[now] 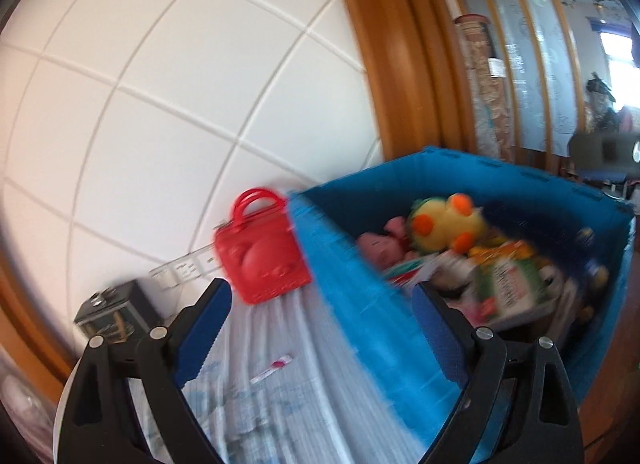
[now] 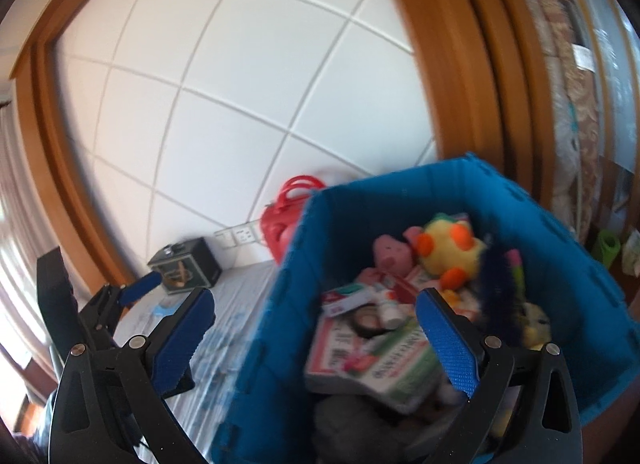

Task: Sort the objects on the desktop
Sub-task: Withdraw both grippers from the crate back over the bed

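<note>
We've got both grippers, left (image 1: 322, 310) and right (image 2: 316, 318), fingers released and empty, over the blue bin (image 2: 400, 191); red bag (image 1: 262, 254) at its 10 o'clock

Black tool (image 1: 322, 304) arms, blue ribbed pads (image 2: 446, 340), silver screws

Honestly nothing's readable here. The green-and-white box (image 2: 394, 370) in the blue crate (image 2: 400, 191), lower middle of the frame, has print, but it's blurred to mush.

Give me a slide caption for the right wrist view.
Open right claw over a blue bin of toys, red bag behind it.
</note>
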The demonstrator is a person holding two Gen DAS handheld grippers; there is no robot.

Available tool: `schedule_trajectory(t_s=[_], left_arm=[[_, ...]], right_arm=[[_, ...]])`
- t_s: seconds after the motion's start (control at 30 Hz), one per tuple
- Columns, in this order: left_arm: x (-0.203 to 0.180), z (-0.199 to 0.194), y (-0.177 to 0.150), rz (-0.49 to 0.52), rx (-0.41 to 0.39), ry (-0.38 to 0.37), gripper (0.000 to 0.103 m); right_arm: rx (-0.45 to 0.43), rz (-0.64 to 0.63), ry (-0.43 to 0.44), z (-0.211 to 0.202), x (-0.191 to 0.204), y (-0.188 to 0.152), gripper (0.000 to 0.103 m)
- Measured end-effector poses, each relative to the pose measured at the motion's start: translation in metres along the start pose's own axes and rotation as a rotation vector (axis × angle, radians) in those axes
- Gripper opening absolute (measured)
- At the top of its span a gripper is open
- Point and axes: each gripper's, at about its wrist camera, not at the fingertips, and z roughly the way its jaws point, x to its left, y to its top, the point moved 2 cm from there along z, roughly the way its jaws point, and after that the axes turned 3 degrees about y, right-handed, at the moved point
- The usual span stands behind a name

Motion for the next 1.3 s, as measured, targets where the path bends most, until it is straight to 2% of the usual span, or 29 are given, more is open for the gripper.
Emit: schedule_trajectory(t_s=[0.13,0.27,0.37,0.47,0.6,0.73,0.87,0.93,1.0,1.13,1.3], left_arm=[[0.058,0.008,-0.034,-0.028,0.038,0.036,0.092],[0.117,0.023,-0.074,-0.002,0.100,0.060,0.092],[0.149,0.042,-0.100,0.032,0.131,0.034,0.092],[0.168,0.070,-0.130,0.116,0.165,-0.032,0.092],[0.172,0.113,-0.161,0.207,0.185,-0.117,0.092],[0.167,0.171,-0.179,0.251,0.194,-0.204,0.092],[0.152,0.239,-0.194,0.284,0.214,-0.314,0.092],[0.145,0.268,-0.205,0.301,0.222,-0.358,0.086],[0.137,0.301,-0.220,0.322,0.256,-0.400,0.076],[0.130,0.332,-0.240,0.363,0.291,-0.462,0.072],[0.122,0.361,-0.250,0.358,0.303,-0.533,0.071]], right_arm=[[0.001,-0.037,0.044,0.025,0.048,-0.003,0.102],[0.019,-0.056,0.080,0.065,0.102,-0.010,0.102],[0.040,-0.055,0.099,0.098,0.138,-0.022,0.102],[0.065,-0.049,0.110,0.132,0.164,-0.039,0.102],[0.130,-0.041,0.100,0.183,0.188,-0.069,0.102],[0.205,-0.046,0.091,0.220,0.189,-0.085,0.102],[0.232,-0.117,0.062,0.254,0.181,-0.091,0.102],[0.253,-0.122,0.057,0.269,0.174,-0.099,0.102],[0.282,-0.125,0.063,0.289,0.166,-0.110,0.102],[0.295,-0.144,0.067,0.312,0.162,-0.127,0.102],[0.317,-0.142,0.129,0.338,0.160,-0.140,0.102]])
